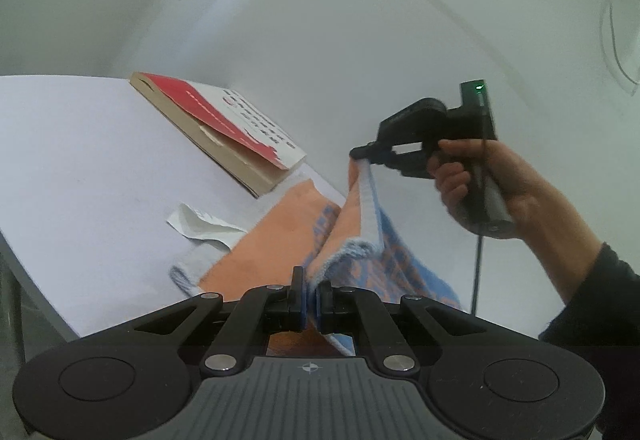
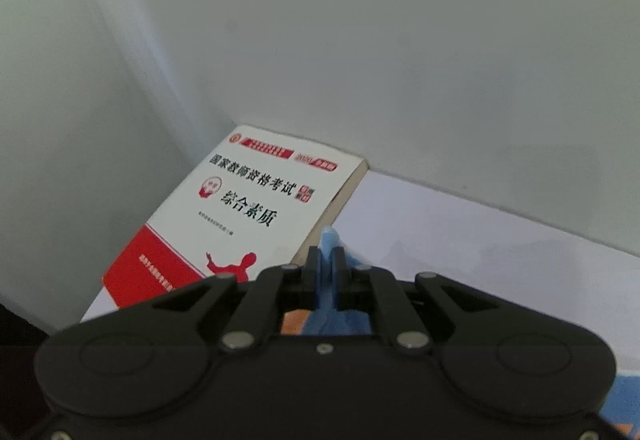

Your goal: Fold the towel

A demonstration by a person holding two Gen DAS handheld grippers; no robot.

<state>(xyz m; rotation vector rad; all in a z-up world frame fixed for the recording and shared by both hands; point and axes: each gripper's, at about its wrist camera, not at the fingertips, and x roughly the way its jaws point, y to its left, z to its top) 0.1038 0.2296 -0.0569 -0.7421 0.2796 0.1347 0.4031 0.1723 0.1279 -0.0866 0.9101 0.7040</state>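
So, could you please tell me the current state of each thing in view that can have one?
Orange and blue terry towel: partly lifted off the white table, bunched, not yet folded.
Left tongs: shut on a towel edge.
Right tongs: shut on a blue towel corner, held up.
Red and white paperback book: closed, lying flat, cover corner curled.
White paper scrap: crumpled, beside the towel.

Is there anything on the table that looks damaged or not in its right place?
Yes. The book has a worn cover: its red corner is curled up and torn. A crumpled scrap of white paper lies loose on the table, between the book and the towel. Nothing is spilled.
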